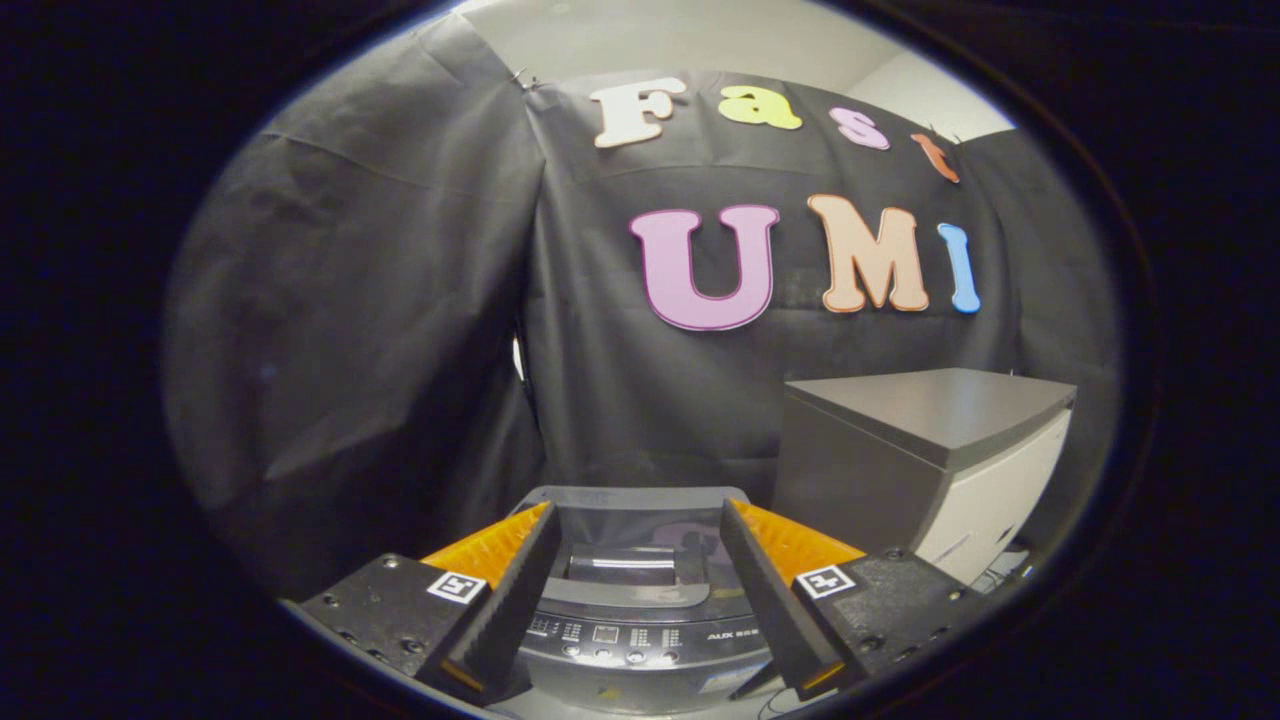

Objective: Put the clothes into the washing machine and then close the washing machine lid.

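A grey top-loading washing machine (640,620) stands just ahead of and below my gripper (637,520), seen between the two fingers. Its lid (635,510) lies flat and looks shut, with a handle recess behind the control panel (640,638). My gripper hangs above the machine's front with its orange-and-black fingers (500,560) spread wide and nothing between them. No clothes are in sight.
A grey-topped white cabinet (925,450) stands to the right of the machine, close beside the right finger. Black cloth walls the booth behind and to the left.
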Available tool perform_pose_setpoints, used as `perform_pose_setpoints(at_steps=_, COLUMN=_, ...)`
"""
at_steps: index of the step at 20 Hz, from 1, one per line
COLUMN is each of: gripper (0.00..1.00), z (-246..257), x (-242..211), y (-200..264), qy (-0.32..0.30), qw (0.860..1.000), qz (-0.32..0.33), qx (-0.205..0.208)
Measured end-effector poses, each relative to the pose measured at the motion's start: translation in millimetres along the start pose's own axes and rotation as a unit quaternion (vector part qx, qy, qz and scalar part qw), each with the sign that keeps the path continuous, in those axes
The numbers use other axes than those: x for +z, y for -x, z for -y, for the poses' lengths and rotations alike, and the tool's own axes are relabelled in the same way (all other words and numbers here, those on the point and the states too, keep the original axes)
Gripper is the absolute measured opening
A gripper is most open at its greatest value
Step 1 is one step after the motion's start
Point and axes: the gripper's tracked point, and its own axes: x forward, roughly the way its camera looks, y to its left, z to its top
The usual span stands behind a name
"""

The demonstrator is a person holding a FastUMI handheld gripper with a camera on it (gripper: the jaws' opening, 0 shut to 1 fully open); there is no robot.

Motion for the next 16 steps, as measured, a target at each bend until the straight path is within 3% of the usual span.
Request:
perform_pose_setpoints(at_steps=7, gripper=0.97, z=33, x=32, y=62, qy=0.033, qw=0.998, qz=0.023, qx=-0.039)
perform_pose_setpoints(at_steps=13, gripper=0.97, z=35, x=51, y=101, qy=0.010, qw=1.000, qz=0.025, qx=-0.005)
perform_pose_setpoints(at_steps=16, gripper=0.97, z=57, x=61, y=118, qy=0.020, qw=0.999, qz=0.033, qx=-0.027)
